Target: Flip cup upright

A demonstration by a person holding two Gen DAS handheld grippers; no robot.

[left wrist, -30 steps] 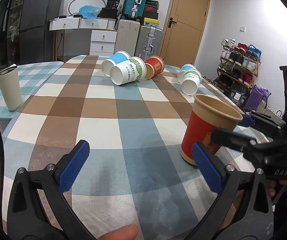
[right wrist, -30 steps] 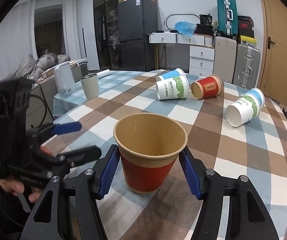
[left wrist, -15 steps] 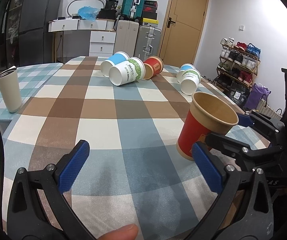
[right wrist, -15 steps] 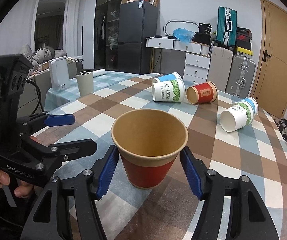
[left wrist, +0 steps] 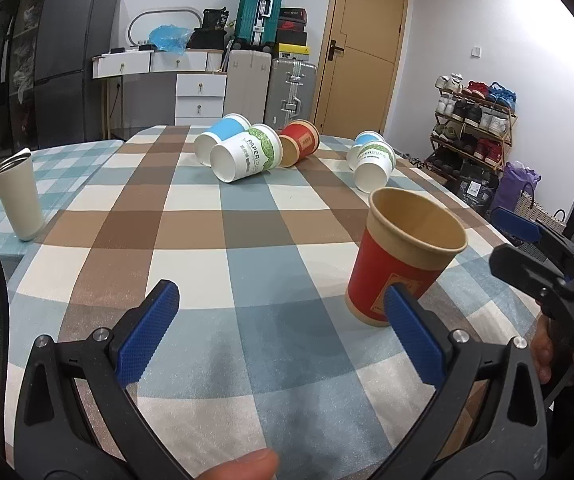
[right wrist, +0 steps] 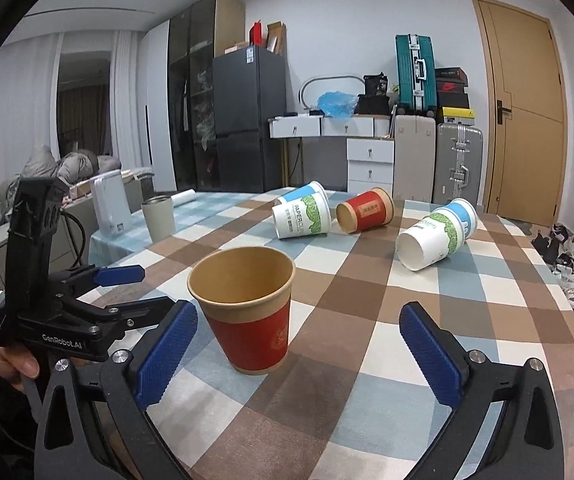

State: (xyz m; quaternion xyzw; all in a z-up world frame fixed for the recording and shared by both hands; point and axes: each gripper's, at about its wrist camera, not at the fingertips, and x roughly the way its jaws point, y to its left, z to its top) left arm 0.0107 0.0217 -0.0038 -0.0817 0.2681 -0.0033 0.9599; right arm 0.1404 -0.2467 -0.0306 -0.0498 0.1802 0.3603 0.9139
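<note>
Here the table (right wrist: 467,320) carries one red cup (right wrist: 247,312) standing upright, mouth up, near its front edge, while five paper cups, among them a white-and-green cup (right wrist: 431,240), lie tipped farther back. Both the right tongs (right wrist: 299,348) and the left tongs (left wrist: 275,332) are spread wide, grasping nothing; the red cup sits between the right tongs' pads, seemingly untouched. A careless sideways pull could clip the light cup and topple it toward the table's edge. Open cloth lies leftward; the left tongs hover close beside.
</note>
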